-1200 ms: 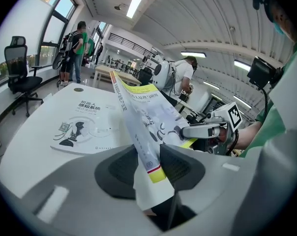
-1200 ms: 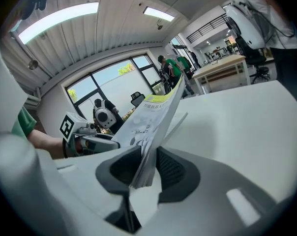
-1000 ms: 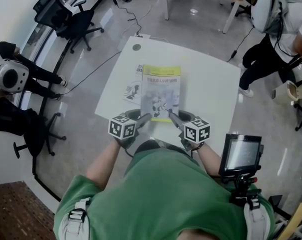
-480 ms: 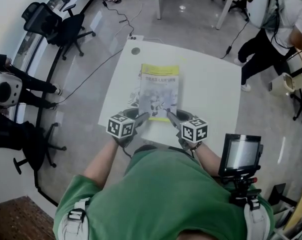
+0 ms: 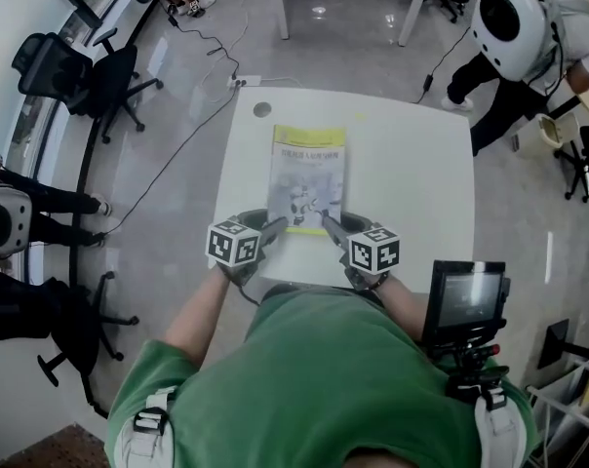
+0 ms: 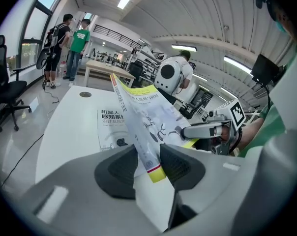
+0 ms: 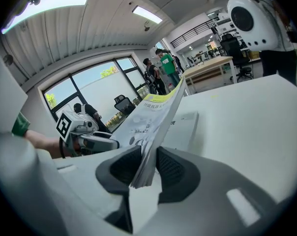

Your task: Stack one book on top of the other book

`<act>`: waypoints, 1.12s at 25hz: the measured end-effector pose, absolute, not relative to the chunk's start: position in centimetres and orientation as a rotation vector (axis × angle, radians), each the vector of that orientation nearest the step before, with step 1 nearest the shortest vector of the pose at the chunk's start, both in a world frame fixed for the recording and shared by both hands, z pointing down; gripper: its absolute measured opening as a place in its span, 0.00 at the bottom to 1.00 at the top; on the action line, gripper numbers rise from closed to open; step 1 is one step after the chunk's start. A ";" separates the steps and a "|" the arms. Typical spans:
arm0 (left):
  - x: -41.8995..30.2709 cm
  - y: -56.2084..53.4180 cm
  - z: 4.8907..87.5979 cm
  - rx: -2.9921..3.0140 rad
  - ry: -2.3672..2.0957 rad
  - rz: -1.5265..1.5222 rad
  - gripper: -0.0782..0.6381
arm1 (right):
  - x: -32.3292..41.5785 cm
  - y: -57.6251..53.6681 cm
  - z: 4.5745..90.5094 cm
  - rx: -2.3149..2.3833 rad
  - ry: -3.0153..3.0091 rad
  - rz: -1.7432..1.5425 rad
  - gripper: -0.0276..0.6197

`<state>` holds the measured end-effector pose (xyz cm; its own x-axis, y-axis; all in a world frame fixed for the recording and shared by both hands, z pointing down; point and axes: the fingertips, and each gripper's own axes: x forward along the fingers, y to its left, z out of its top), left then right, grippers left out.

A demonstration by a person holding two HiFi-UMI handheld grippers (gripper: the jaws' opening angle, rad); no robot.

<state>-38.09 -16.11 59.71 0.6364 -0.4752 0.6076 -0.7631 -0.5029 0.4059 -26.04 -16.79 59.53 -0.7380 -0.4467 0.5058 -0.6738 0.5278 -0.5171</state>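
Observation:
A grey-and-yellow book (image 5: 307,178) hangs over the white table (image 5: 412,183), tilted, its near edge raised. My left gripper (image 5: 275,228) is shut on its near left corner and my right gripper (image 5: 330,225) on its near right corner. In the left gripper view the pads (image 6: 124,168) pinch the book's yellow-tipped corner (image 6: 156,171). A white book (image 6: 111,129) lies flat on the table under it. From the head it is hidden by the held book. In the right gripper view the page edges (image 7: 148,156) sit between the pads, with the white book (image 7: 183,124) below.
A round cable hole (image 5: 263,110) marks the table's far left corner. Office chairs (image 5: 75,71) stand on the floor to the left. A person in a white helmet (image 5: 514,27) stands at the far right. A screen on a rig (image 5: 465,300) sits at my right side.
The held book has shifted left across the table and now covers the white book, which earlier showed at its left side. Both grippers moved with it, still gripping.

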 end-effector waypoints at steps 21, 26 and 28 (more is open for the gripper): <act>-39.4 -19.2 64.2 2.146 -0.820 0.619 0.33 | -27.3 -18.9 63.7 1.030 -2.286 1.161 0.20; -39.5 -19.4 65.0 2.128 -0.818 0.621 0.33 | -27.5 -19.2 64.5 1.020 -2.263 1.176 0.20; -39.5 -19.3 65.2 2.125 -0.817 0.626 0.33 | -27.4 -19.1 64.8 1.016 -2.255 1.184 0.20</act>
